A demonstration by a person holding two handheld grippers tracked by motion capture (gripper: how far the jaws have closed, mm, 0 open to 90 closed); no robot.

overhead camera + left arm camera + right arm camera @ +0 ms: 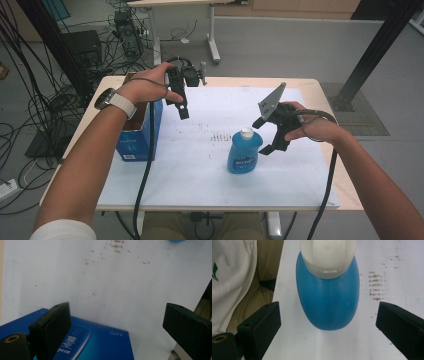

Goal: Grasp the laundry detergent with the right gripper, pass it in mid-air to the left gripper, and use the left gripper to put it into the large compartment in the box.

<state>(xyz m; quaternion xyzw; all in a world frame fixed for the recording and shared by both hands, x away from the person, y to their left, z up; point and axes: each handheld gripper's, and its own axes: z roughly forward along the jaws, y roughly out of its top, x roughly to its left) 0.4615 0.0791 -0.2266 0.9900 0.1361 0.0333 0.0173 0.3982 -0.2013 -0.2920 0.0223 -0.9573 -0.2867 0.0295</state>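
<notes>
- Closing in on the blue bottle (244, 152), I have my right gripper (266, 134) beside it, jaws spread wide and empty; the bottle stands upright mid-table on the white sheet (200, 180).
- Next, I judge, I must bring the jaws around its body and squeeze.
- My left gripper (183, 111) hangs wide open, empty, over the blue box (131, 145).
- My right gripper view shows the white cap (328, 257) top-down; the left gripper view shows the box's printing.

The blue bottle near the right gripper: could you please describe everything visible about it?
The blue bottle looks like glossy plastic, with a rounded body, a white cap and a printed label on its front. It stands upright and closed on the white table cover. The right gripper is beside it with jaws open, not touching it.
</notes>
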